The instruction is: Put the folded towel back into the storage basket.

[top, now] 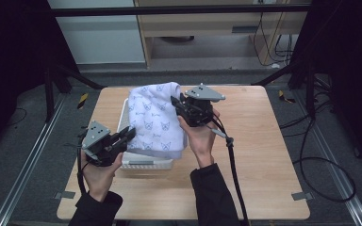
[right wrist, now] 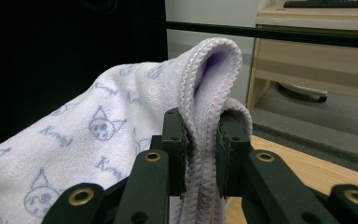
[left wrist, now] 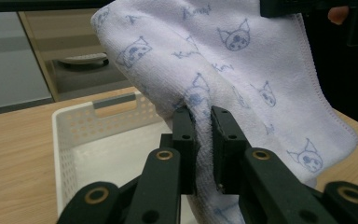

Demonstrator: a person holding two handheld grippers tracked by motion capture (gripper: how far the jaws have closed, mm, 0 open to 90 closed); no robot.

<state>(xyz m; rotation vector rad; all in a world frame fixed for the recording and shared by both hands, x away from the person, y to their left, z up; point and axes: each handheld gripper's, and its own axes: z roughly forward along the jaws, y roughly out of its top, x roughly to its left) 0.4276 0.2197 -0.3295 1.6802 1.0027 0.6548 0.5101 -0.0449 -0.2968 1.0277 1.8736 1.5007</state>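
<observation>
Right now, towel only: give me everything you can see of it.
The towel is pale lilac-white terry with a blue cat-face print and script lettering, its edges stitched. It is held up off the table, draped and folded over, hanging above and partly into the white perforated basket. The left gripper pinches a fold low on its near side; the right gripper is shut on doubled hemmed edges at its upper far corner. It looks soft, limp and dry.

Table point(top: 264, 155): standing on grey floor point(top: 23, 141). Desk point(top: 207, 23): standing beyond table's far edge. Keyboard point(right wrist: 328, 3): lying on desk. Cables point(top: 300, 146): trailing off table's right edge.
</observation>
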